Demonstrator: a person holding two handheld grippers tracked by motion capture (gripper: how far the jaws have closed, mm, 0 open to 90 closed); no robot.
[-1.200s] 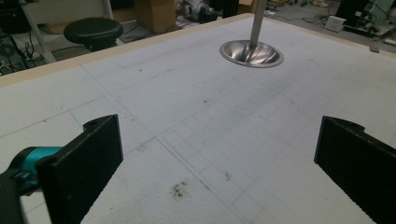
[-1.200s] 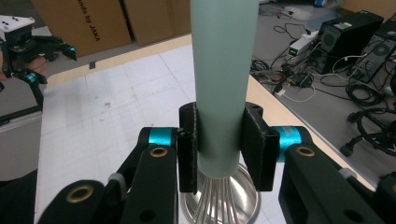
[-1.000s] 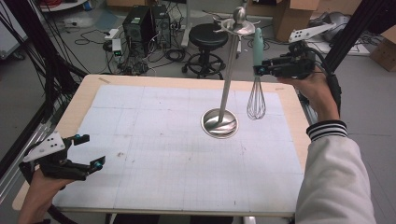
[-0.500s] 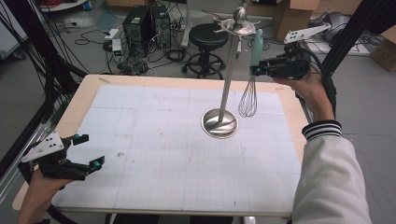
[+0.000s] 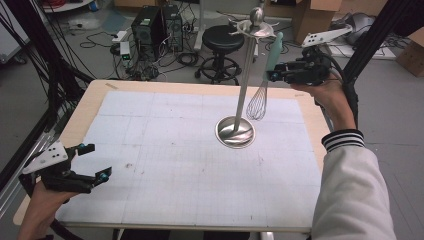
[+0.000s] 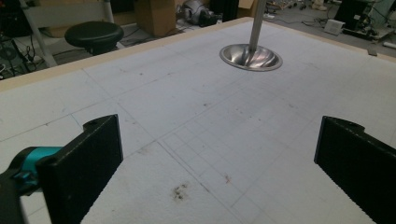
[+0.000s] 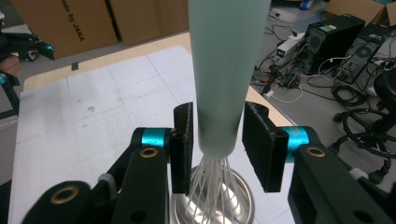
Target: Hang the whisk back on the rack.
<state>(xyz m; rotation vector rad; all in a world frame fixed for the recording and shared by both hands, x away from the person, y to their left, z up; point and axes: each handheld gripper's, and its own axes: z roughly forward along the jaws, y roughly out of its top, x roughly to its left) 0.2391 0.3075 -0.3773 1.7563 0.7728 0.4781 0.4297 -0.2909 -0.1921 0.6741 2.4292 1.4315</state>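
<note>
Cluttered workshop floor behind, with cables, computer towers (image 5: 155, 22), a black stool (image 5: 222, 37) and cardboard boxes; up front, a wooden table (image 5: 90, 102) under a white gridded mat (image 5: 165, 150).

Hanging upright beside the steel utensil stand (image 5: 243, 85), just under its hooked crown: a whisk (image 5: 263, 80), pale green handle up, wire loops down, clear of the mat. Seemingly being brought to, or taken from, one of the hooks at the top; impossible to tell whether the handle's end is already caught on one. Standing near the mat's far right, the stand's round base (image 6: 251, 57).

Clamping the lower end of the handle from the side, jaws narrowed onto it, just above where the wires begin: right gripper (image 7: 219, 140). Gripping low probably leaves the handle's top free for a hook.

Hovering at the near left corner of the mat, well apart from the stand: left gripper (image 6: 219, 163), jaws spread wide, holding and touching nothing.
</note>
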